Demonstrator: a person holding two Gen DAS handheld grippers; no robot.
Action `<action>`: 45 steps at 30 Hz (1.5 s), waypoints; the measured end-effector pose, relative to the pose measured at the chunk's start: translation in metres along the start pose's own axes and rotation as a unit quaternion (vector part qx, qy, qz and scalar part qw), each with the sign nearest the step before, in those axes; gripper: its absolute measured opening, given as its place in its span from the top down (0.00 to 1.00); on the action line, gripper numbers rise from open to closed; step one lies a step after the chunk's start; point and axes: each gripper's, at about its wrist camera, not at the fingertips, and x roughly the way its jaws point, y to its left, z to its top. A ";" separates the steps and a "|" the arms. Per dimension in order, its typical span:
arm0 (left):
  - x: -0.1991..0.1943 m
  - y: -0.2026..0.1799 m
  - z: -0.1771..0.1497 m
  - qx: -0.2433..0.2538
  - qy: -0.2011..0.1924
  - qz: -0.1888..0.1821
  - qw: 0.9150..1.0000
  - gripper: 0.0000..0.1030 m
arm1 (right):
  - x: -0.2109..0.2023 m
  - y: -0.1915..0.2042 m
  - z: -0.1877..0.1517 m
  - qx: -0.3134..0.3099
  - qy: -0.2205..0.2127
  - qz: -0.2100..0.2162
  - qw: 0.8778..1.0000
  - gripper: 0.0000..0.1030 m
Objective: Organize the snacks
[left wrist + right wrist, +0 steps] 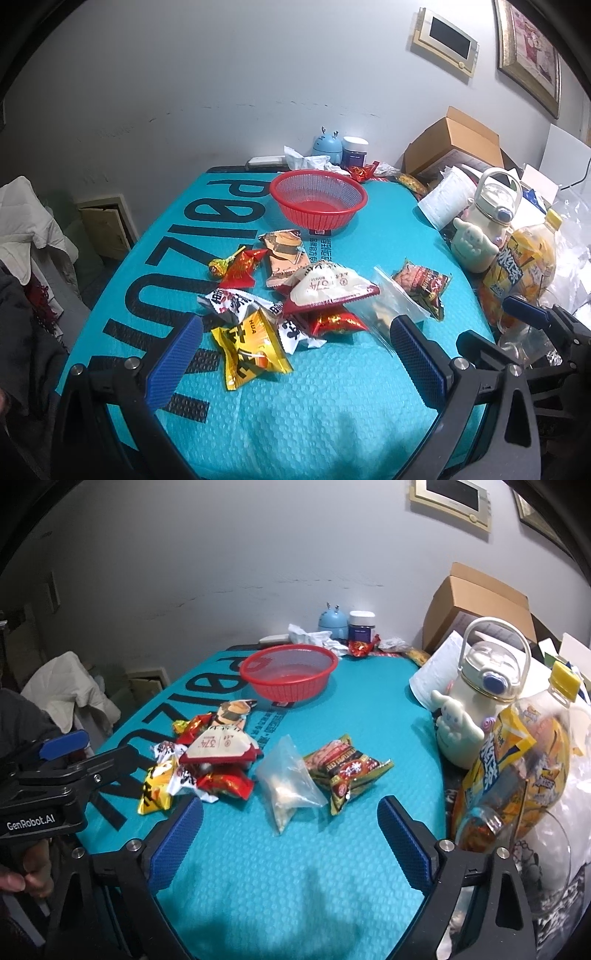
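Note:
Several wrapped snacks lie in a loose pile on the turquoise mat [332, 398]: a yellow packet [251, 350], a white and red wedge packet [328, 291], a red foil sweet [336, 323], a brown wafer packet [286, 254] and a lollipop [221, 266]. A clear bag [288, 786] and a sausage packet [347, 771] lie apart to the right. A red mesh basket [319, 197] stands empty at the back. My left gripper [295, 332] is open just before the pile. My right gripper [291, 823] hangs open before the clear bag, nothing between its fingers.
A cream bottle with a toy figure [476, 694] and a large yellow drink bottle [524, 760] crowd the mat's right edge. Cardboard box [476, 602], blue gadget [332, 622] and jar [362, 626] stand by the back wall. A chair with clothes [33, 229] is left.

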 end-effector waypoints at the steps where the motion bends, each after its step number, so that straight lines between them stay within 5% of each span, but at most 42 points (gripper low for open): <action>1: -0.001 -0.001 -0.002 0.000 0.000 0.000 1.000 0.00 | 0.000 0.000 -0.001 0.000 0.001 0.003 1.000 0.08; 18: 0.010 0.020 -0.032 -0.029 0.027 -0.017 0.999 0.00 | 0.025 0.006 -0.019 0.001 0.032 0.051 0.998 0.16; 36: 0.075 0.052 -0.032 -0.076 0.098 -0.021 0.992 0.00 | 0.080 0.017 -0.014 -0.019 0.068 0.067 0.995 0.18; 41: 0.093 0.059 -0.032 -0.084 0.117 0.002 0.990 0.01 | 0.089 0.013 -0.012 -0.017 0.074 0.067 0.995 0.18; 45: 0.102 0.067 -0.034 -0.097 0.130 0.020 0.987 0.14 | 0.092 0.009 -0.008 -0.013 0.071 0.062 0.996 0.18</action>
